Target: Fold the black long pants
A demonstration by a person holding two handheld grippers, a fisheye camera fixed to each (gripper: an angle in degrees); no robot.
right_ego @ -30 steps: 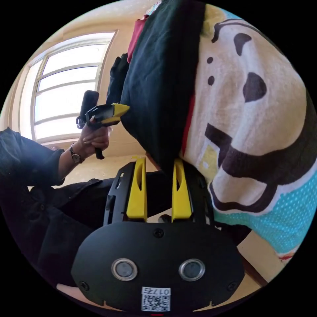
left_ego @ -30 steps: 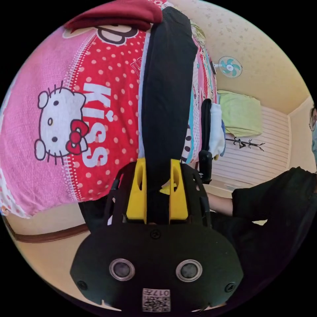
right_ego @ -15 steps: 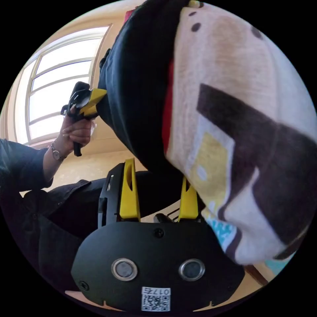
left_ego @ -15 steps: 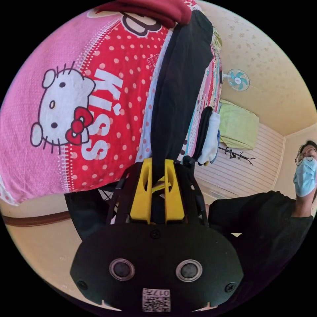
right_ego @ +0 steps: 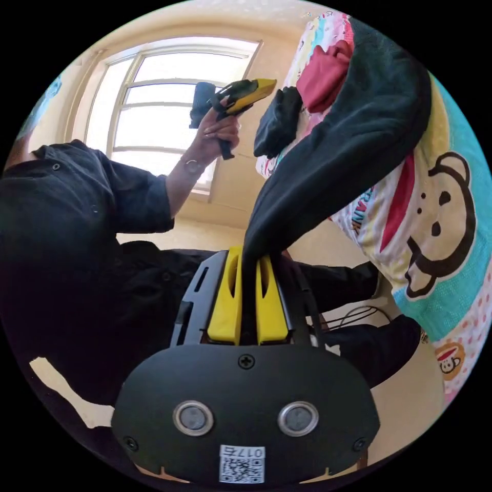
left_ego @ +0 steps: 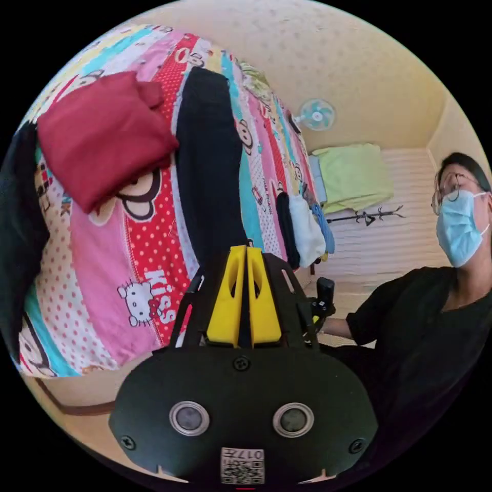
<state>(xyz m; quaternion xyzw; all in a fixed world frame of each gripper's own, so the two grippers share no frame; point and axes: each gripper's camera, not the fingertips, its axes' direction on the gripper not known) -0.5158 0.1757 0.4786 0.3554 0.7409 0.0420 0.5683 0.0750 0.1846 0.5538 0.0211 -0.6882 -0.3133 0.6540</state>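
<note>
Your right gripper (right_ego: 249, 261) pinches a fold of the black long pants (right_ego: 353, 128) between both yellow jaws; from there the cloth runs up toward 1 o'clock and drapes over the cartoon-print bedspread (right_ego: 441, 215). In the left gripper view those pants (left_ego: 207, 164) lie as a long dark strip on the bedspread (left_ego: 102, 256), reaching from your jaws toward 12 o'clock, with a red garment (left_ego: 97, 138) just beside them at 10 o'clock. Your left gripper (left_ego: 245, 256) has its jaws pressed together with no cloth seen between them, and it is raised near the window (right_ego: 148, 113). The risk now, as I judge it: with one pinch only, a pull could drag the strip askew, snag the red garment, or let the heavy cloth slip free.
</note>
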